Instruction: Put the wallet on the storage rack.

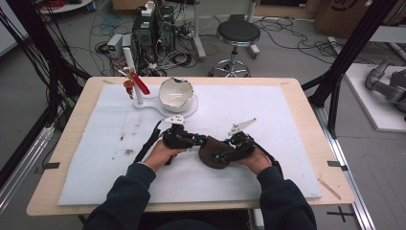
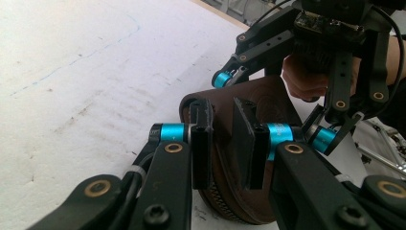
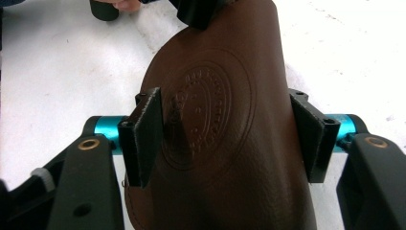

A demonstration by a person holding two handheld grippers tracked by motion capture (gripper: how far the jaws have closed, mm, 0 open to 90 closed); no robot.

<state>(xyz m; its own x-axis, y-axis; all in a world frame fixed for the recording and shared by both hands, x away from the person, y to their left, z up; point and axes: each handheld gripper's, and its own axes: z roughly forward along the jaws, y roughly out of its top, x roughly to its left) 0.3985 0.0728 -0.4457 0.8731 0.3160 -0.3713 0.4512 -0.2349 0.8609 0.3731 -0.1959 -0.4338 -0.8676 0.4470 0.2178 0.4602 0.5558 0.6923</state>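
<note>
A brown leather pouch [image 1: 210,152] with an embossed round seal lies on the white mat, between my two grippers. My left gripper [image 1: 203,141] comes in from the left. In the left gripper view, my left gripper [image 2: 224,143] is shut on the pouch's [image 2: 265,96] zippered edge, one pad on each side of it. My right gripper [image 1: 221,155] reaches in from the right. In the right gripper view, my right gripper [image 3: 225,134] spans the pouch [image 3: 225,62] across its width, both pads against its sides.
A white bowl [image 1: 176,93] with a broken rim sits on a white base at the back of the mat [image 1: 287,115]. Beside it stands a white post [image 1: 138,91] with a red piece and a small brown object. Cables and a stool [image 1: 237,36] lie beyond the table.
</note>
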